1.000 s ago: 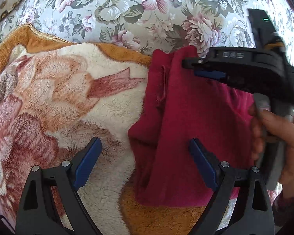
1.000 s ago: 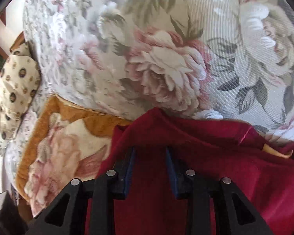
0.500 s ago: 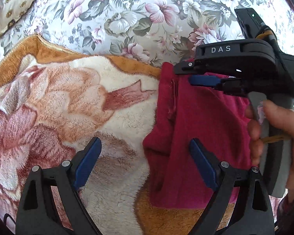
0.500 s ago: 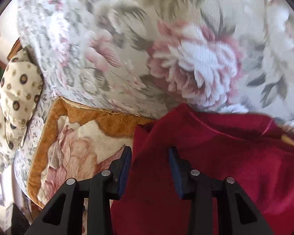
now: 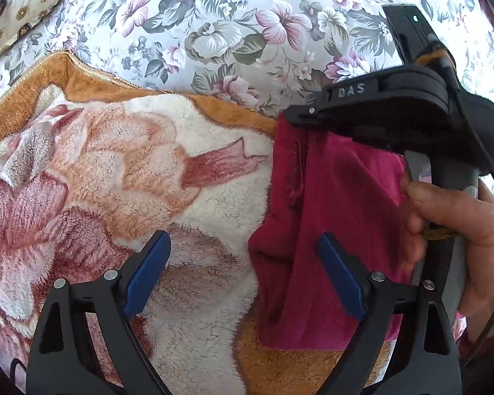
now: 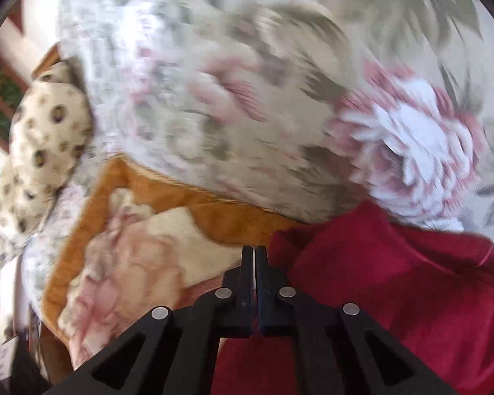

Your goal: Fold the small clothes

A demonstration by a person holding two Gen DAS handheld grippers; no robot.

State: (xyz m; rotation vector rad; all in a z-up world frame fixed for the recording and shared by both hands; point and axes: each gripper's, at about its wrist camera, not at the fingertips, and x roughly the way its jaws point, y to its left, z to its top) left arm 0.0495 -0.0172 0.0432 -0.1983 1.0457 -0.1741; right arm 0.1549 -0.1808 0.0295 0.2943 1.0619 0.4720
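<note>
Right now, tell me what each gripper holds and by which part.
Left gripper: open, nothing held. Right gripper: shut beside the red garment's corner; whether it pinches cloth cannot be told.

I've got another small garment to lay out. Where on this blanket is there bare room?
The plush blanket lies bare from its orange border to the red garment. Crowded on the garment's side: right claw and hand.

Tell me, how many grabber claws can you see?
2. The black left gripper with blue pads stands open at the bottom, over the fluffy flowered blanket and dark red cloth. The black right gripper, held by a hand, is shut above the cloth.
</note>
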